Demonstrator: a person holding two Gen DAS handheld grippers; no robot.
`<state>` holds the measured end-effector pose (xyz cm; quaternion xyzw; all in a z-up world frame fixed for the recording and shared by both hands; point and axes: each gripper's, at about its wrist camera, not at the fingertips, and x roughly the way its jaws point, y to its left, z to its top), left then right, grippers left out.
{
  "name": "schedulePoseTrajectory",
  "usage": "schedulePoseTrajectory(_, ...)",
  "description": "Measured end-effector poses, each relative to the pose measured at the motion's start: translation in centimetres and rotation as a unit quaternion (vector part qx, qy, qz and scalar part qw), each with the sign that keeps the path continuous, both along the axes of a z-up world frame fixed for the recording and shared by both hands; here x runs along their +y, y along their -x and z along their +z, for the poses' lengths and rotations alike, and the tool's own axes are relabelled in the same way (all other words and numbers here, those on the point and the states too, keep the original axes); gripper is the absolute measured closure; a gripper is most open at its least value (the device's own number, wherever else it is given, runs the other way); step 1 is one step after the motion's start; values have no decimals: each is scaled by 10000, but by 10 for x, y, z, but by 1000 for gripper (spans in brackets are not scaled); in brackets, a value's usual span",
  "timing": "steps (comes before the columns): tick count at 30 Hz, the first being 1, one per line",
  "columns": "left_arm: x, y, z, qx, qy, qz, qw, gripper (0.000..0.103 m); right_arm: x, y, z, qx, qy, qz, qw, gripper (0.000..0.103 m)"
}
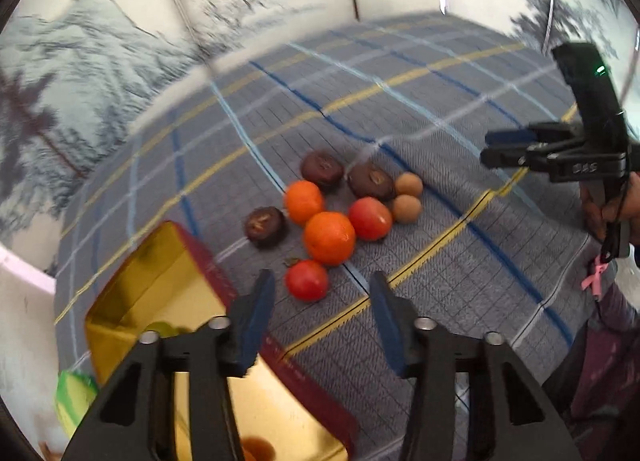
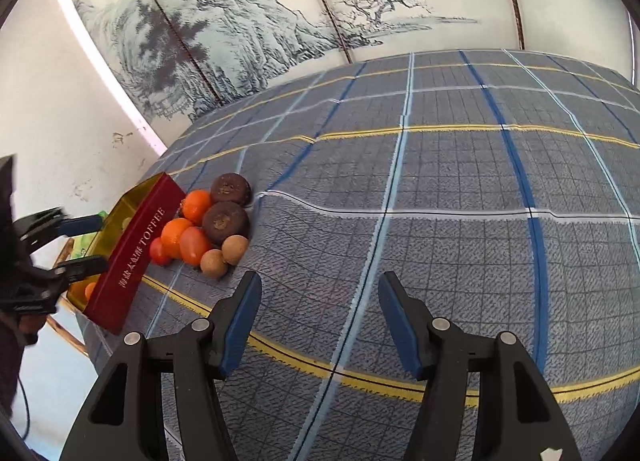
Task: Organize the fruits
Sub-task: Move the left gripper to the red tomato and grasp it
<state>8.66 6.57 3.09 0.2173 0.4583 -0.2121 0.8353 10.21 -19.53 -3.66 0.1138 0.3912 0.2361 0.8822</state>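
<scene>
Left to right: our left tongs (image 1: pixel 322 297) hang released and empty above the toffee tin (image 1: pixel 168 281). The fruit pile (image 1: pixel 330 237) lies just beside it on the checked table (image 1: pixel 460 261). Our right tongs (image 2: pixel 320 301) are released too. Next we judge a pick from the pile.

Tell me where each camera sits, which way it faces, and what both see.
Left wrist: on the left gripper, angled down at the fruit pile and gold tin; own jaws open, right gripper and a hand at right.
Right wrist: on the right gripper, facing across the plaid cloth; jaws open, left gripper at left.
Shared: fruit, tin, cloth.
</scene>
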Motion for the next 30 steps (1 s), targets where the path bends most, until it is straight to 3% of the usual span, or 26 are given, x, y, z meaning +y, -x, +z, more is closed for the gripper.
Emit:
schedulePoseTrajectory(5,-5,-28,-21,480,-161,-289,9983,63,-6,1,0,-18,-276,70,9996,41)
schedulePoseTrajectory(11,-7,-44,-40,786,-371,-395,9954,63,-8,1,0,1,-459,155,9988,40)
schedulePoseTrajectory(15,-9,-45,-50,778,-500,-370,9950,70,-6,3,0,-8,-445,224,9988,40)
schedulePoseTrajectory(20,-5,-33,-49,556,-413,-53,9976,70,0,2,3,-2,-333,385,9987,40)
schedulePoseTrajectory(25,-3,-9,-32,295,84,370,9988,70,17,1,22,-205,-333,985,9944,40)
schedulePoseTrajectory(30,-3,21,-11,139,690,771,9945,70,58,-4,32,-438,66,1812,9825,40)
